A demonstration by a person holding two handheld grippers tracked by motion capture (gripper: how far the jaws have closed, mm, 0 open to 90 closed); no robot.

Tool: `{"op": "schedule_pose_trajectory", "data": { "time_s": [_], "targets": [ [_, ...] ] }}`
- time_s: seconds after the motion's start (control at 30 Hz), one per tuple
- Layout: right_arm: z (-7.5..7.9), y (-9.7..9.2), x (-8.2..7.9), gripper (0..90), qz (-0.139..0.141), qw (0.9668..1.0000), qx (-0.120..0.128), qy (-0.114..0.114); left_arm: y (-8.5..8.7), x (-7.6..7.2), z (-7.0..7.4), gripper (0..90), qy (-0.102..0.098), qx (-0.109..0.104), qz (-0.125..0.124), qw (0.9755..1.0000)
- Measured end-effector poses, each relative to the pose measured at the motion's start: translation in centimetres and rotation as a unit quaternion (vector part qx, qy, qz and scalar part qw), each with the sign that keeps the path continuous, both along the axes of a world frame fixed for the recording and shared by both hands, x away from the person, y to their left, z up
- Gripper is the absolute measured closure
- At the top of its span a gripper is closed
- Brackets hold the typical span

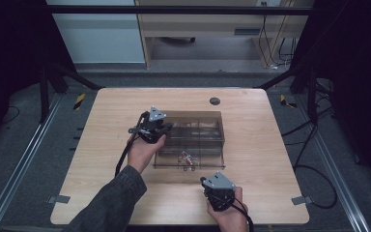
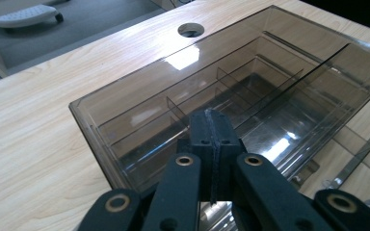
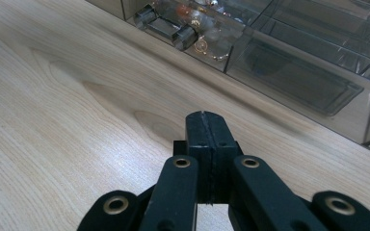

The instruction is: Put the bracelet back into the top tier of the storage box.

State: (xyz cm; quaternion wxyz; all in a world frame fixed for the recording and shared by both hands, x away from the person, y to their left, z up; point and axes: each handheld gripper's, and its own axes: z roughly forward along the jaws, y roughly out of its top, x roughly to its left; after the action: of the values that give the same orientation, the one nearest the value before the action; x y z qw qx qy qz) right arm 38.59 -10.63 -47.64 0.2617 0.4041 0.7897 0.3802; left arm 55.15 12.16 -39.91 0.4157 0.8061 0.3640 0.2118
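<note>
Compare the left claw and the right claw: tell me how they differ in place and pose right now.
The left claw reaches over the left edge of the smoky transparent plastic compartment box; the right claw stays over bare light wooden table, short of the box's near side. The left claw hangs above the box's dividers; the right claw points toward the small jewellery pieces in a near compartment. Both are shut and hold nothing.

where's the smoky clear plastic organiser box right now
In the high view the smoky clear plastic organiser box sits mid-table, just nearer than the round grommet hole, with the left gripper at its left edge.
</note>
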Motion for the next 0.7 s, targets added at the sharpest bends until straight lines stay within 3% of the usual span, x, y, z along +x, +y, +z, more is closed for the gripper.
{"op": "schedule_pose_trajectory", "data": {
  "time_s": [0.7],
  "targets": [
    [0.4,0.3,-0.1,90.0,-0.012,0.9998,0.011,-0.014,-1.0,-0.3,-0.5,90.0,0.002,0.014,0.004,0.9999]
  ]
}}
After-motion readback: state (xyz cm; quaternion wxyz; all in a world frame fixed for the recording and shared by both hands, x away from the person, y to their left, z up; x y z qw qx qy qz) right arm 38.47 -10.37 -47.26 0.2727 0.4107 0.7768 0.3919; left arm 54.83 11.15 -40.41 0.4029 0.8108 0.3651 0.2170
